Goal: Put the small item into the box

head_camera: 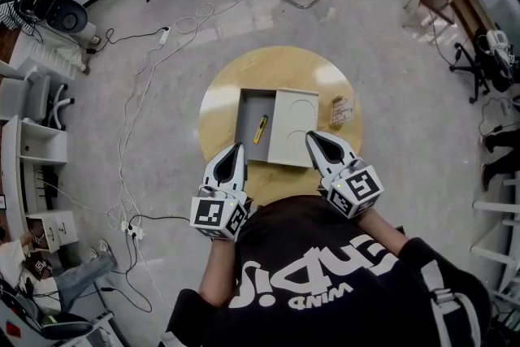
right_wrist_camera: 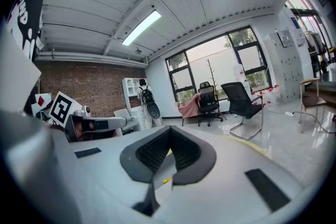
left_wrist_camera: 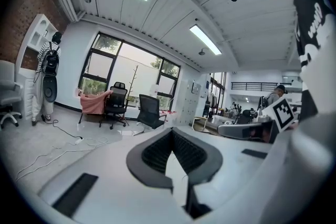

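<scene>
Floor, left of the counter: loose cables (head_camera: 130, 144) run across the grey floor.

Counter (head_camera: 221, 92): round, wooden top, directly in front of the person.

Left gripper (head_camera: 237, 149): positioned at the near edge of the counter, pointing away from the person, tips just beside the near left corner of the box. In the left gripper view the left gripper (left_wrist_camera: 170, 131) has its jaws clenched, with the pad tips meeting at the far end. Nothing is gripped between them; only a narrow wedge of pale surface shows below the tips.

Box (head_camera: 247, 111): shallow, grey, set at the centre of the counter. Its left part is uncovered.

Small item (head_camera: 260, 128): yellow, slim, lying at a slant on the floor of the uncovered left part of the box. It is apart from both grippers.

Pale panel (head_camera: 294, 124): square, marked with a faint circle, covering the right part of the box. Whether it sits on the box or just beside it cannot be told.

Right gripper (head_camera: 312, 137): tips over the near right corner of the pale panel. In the right gripper view the right gripper (right_wrist_camera: 169, 130) has its jaws clenched tip to tip, with nothing gripped.

Packet (head_camera: 341, 110): small, flat, on the counter to the right of the box, well clear of it.
</scene>
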Available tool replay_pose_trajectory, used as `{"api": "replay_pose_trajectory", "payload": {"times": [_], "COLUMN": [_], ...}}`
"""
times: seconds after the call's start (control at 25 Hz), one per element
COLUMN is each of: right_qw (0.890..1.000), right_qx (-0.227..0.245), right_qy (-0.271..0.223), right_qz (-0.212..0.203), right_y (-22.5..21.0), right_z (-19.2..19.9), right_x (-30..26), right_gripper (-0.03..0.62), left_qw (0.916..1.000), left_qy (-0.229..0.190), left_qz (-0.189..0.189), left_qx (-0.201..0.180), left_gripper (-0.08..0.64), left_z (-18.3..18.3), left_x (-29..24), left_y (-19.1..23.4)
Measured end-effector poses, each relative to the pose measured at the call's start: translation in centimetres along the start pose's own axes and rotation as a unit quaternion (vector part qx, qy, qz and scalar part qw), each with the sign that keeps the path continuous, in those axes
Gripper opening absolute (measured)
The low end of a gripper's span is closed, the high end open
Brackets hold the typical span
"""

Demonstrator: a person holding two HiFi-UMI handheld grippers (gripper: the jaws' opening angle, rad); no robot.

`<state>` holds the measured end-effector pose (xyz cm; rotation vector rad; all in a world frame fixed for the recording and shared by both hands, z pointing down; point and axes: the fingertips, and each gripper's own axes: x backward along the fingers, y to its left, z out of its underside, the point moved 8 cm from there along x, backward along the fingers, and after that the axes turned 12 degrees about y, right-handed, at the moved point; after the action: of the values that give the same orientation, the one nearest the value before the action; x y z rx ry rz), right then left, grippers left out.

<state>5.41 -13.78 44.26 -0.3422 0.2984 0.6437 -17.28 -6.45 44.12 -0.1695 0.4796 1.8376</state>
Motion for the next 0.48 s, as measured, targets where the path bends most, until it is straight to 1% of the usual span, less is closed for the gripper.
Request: {"api": "replay_pose_trajectory", "payload": {"times": [0.48], "right_qw": [1.000], "right_qx": [-0.001], "right_qy": [-0.006], "right_qz": [0.005], "right_y": [-0.14], "right_z": [0.26], "right_x": [0.33], "right_gripper": [0.003], "left_qw": [0.9999], "left_qy": [0.011], "left_qz": [0.005], "left_qx": [0.002], "left_gripper": [0.009], "left_z": [0.48], "left_x": [0.15], "left_y": [-0.46]}}
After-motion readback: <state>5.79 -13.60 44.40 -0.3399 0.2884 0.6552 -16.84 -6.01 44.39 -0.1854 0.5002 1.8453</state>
